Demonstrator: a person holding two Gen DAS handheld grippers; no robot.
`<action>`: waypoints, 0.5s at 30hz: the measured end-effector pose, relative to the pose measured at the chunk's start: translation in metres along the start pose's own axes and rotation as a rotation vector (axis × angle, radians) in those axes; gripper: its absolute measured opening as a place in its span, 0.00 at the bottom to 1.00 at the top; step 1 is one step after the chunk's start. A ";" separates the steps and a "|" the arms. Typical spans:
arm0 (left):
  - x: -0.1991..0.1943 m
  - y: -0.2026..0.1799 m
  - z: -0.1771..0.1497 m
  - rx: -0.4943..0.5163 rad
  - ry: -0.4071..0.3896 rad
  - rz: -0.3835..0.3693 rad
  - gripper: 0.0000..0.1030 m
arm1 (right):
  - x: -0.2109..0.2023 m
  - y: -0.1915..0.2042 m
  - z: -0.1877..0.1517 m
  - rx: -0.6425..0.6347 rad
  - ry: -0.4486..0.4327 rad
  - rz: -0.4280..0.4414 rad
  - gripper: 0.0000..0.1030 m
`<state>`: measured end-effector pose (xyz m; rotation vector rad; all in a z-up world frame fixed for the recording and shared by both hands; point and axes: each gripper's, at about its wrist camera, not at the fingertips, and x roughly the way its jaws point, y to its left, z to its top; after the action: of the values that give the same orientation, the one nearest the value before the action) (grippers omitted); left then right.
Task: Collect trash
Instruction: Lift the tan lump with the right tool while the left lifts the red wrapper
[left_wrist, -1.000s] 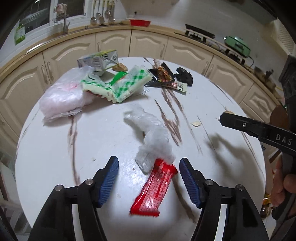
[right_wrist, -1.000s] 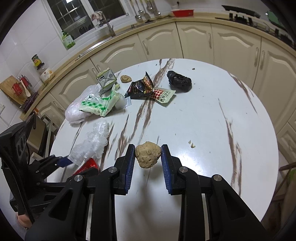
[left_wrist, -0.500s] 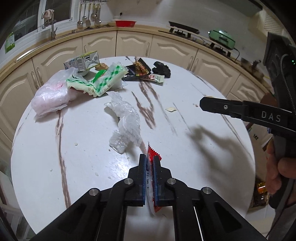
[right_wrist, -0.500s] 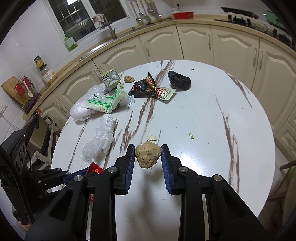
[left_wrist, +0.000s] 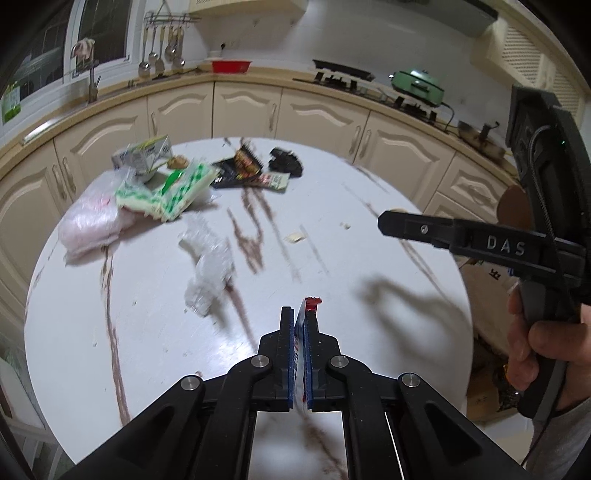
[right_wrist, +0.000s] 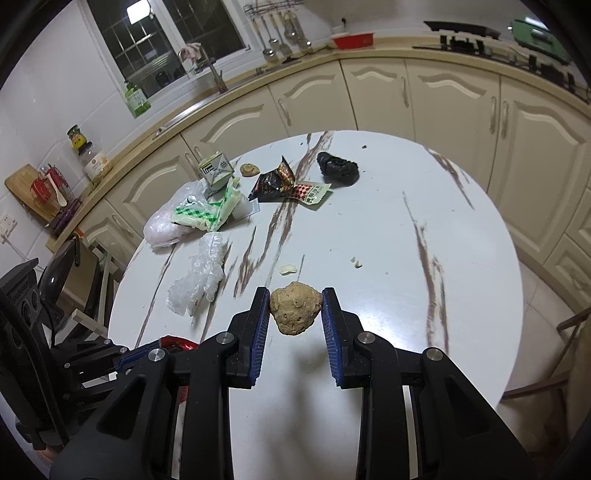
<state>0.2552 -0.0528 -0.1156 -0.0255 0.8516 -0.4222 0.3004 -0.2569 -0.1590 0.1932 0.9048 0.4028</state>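
Left gripper (left_wrist: 300, 321) on red wrapper (left_wrist: 309, 303), seemingly lifted; right view mostly hides it.

On the side of my right gripper (left_wrist: 480, 243), seen from my left wrist, raised letters spell "DAS". The print on the red wrapper (left_wrist: 300, 345) pinched in my left gripper (left_wrist: 300, 325) and on the table's other packets is too blurred or small to read.
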 end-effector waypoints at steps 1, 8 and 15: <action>-0.002 -0.003 0.001 0.008 -0.007 -0.002 0.00 | -0.003 -0.002 0.000 0.003 -0.005 -0.002 0.26; -0.008 -0.026 0.013 0.077 -0.051 -0.026 0.00 | -0.032 -0.018 -0.005 0.032 -0.053 -0.034 0.26; 0.016 -0.033 0.005 0.129 0.041 0.003 0.22 | -0.042 -0.034 -0.013 0.068 -0.061 -0.059 0.26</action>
<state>0.2565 -0.0897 -0.1176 0.1040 0.8629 -0.4750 0.2757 -0.3056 -0.1475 0.2391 0.8623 0.3101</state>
